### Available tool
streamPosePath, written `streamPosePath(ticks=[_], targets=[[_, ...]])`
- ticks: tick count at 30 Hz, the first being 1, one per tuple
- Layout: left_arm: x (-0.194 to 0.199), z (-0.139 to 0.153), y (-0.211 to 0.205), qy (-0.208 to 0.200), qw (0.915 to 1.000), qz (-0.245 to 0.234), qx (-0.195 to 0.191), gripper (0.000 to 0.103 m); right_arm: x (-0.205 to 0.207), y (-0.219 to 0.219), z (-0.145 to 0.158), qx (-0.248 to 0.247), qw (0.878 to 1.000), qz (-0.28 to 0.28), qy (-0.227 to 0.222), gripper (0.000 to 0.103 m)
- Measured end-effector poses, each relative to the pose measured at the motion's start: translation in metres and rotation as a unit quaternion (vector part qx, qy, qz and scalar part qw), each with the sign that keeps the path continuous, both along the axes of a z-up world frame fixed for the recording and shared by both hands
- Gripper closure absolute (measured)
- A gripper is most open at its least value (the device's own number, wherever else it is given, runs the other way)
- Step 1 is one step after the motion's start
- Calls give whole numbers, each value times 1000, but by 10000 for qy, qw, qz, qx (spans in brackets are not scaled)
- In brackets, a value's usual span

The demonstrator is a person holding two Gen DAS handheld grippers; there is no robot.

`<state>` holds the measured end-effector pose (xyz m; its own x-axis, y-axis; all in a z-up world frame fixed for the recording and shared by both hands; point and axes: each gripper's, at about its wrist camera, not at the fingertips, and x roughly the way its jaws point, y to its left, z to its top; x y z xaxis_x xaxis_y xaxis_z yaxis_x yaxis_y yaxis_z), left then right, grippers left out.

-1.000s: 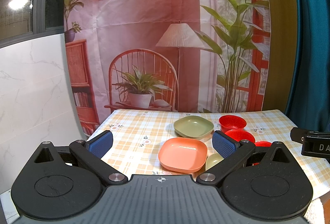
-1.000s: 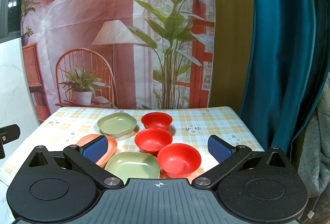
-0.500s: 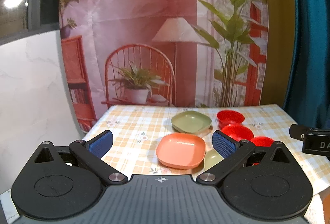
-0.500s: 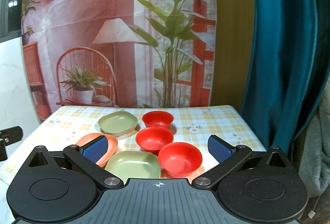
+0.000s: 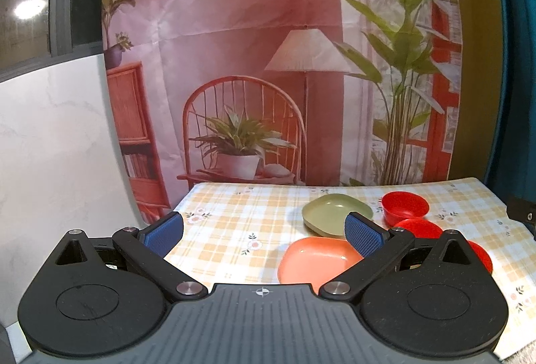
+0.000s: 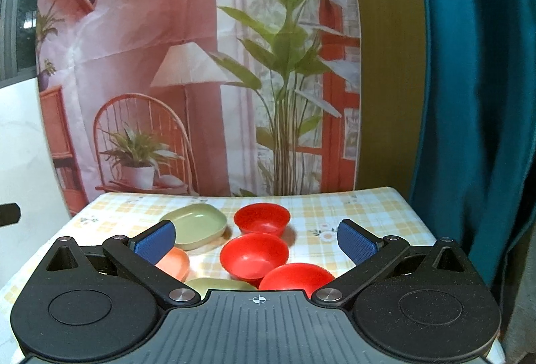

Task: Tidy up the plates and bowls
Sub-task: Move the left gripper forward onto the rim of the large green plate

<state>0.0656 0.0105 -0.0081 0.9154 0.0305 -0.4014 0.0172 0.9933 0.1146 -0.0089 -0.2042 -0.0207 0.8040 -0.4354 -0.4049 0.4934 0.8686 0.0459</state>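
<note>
Jaws both spread; left gripper (image 5: pixel 264 231) swung left.

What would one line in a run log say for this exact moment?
left gripper: open, empty | right gripper: open, empty | on table: three red bowls, two green plates, orange plate | nothing stacked yet

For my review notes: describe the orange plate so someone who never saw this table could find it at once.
Start at the checked tablecloth in front of the printed backdrop. The dishes cluster on its right half, with three red bowls in a row on the far right. The orange plate lies left of them, just nearer than a green plate; it is the only orange dish.
</note>
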Motion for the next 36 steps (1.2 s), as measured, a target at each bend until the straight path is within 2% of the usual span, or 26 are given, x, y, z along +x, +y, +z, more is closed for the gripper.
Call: streamPosePath(ticks=[7,10,12,14,17,25,28,30,36], targets=[[26,-20,-6,128,9998,103,135,0,24,-16,-32,135,9995,-171,239,0],[37,-29,-9,218,9996,13,205,0,29,-19,-47,381,9989,-112,234,0],[42,-36,-8,271,9995,-133,123,0,34,-20,-57,527,9979,2,390,0],[47,-43,-7,328,9992,-213,5,0,40,-17,-65,434,9975,-35,560,0],[52,-54,-8,330,9994,-121,-45,0,47,-14,-74,404,9964,-25,738,0],[67,-69,-16,516,9984,-197,-105,0,55,-20,-90,689,9935,311,848,0],[71,-75,-19,656,9970,-265,-307,1,58,-21,-96,788,9922,400,875,1],[73,-80,-23,738,9958,-374,-394,1,61,-20,-98,771,9921,449,885,3],[78,-97,-38,994,9921,-668,-381,6,67,-22,-110,871,9893,540,1040,21]])
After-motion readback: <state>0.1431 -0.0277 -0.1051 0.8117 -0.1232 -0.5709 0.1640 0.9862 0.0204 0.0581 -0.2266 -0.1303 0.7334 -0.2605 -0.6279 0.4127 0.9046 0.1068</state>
